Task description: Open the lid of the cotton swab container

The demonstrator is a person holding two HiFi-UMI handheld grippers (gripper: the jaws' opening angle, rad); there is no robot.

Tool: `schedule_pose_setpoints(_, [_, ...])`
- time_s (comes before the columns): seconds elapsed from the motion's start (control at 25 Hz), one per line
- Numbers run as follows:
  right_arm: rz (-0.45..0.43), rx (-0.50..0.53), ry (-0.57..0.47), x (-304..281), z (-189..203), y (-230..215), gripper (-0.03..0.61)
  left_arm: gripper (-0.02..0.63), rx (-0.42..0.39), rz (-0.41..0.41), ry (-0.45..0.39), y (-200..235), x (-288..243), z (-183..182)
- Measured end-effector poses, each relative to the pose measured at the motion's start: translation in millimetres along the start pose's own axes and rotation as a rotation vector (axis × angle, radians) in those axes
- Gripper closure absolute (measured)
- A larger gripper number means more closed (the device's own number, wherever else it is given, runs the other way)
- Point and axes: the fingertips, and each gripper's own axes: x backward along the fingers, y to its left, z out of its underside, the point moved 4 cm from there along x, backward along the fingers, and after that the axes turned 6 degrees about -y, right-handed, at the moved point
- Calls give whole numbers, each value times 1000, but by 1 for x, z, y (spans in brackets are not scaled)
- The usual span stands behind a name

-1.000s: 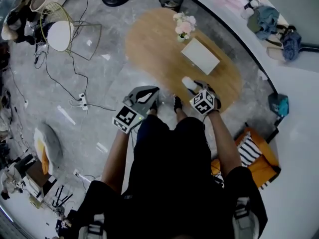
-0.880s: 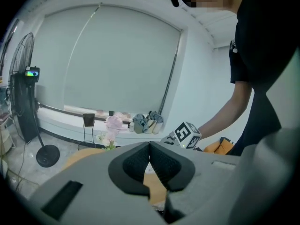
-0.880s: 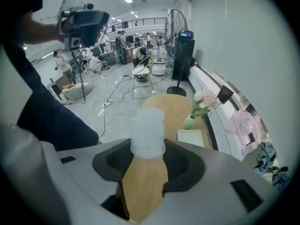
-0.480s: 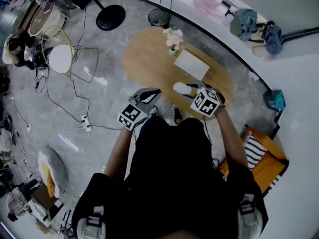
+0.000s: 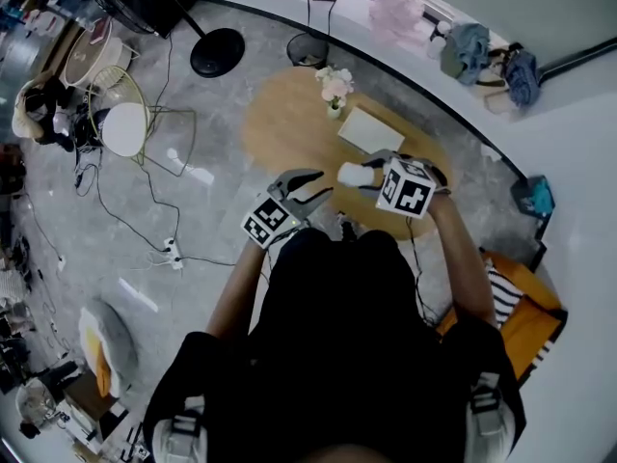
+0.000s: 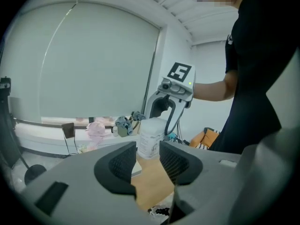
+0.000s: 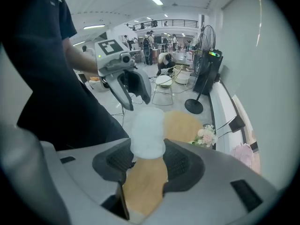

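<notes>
Grippers are squaring up over the near edge of the oval wooden table (image 5: 280, 104)! On the left, the left gripper (image 5: 320, 187) has its jaws just opening, now partly apart with nothing between the pads, and it is aimed at the cotton swab container (image 5: 353, 174) just beyond its tips. Moving right, that white container sits in the air, off the table, clamped between the right gripper (image 5: 378, 170)'s widely spread jaws, as the right gripper view confirms. By my read the job is only set up: container lifted and presented, lid apparently still on, though its seam is too blurred to tell. The left jaws have yet to take the lid and work it off. The count: two grippers, one container, one table, one flat white box (image 5: 371, 129), one vase of flowers (image 5: 335, 89).
</notes>
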Motion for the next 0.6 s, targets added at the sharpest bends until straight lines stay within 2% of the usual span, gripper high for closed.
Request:
schedule_pose_setpoints(0.2, [-42,41,-7,17,-15,5,391,399,-11,36,-8,-10,-16,-1])
schedule_pose_setpoints(0.4, [-90,77,-22,29,-21,12,391,360,-31,54,-12,-21,-27,-4])
schedule_pose_setpoints(0.6, [-128,85,-81,43,-29,20,391,339,-38,82,-17,-29,-36,-10])
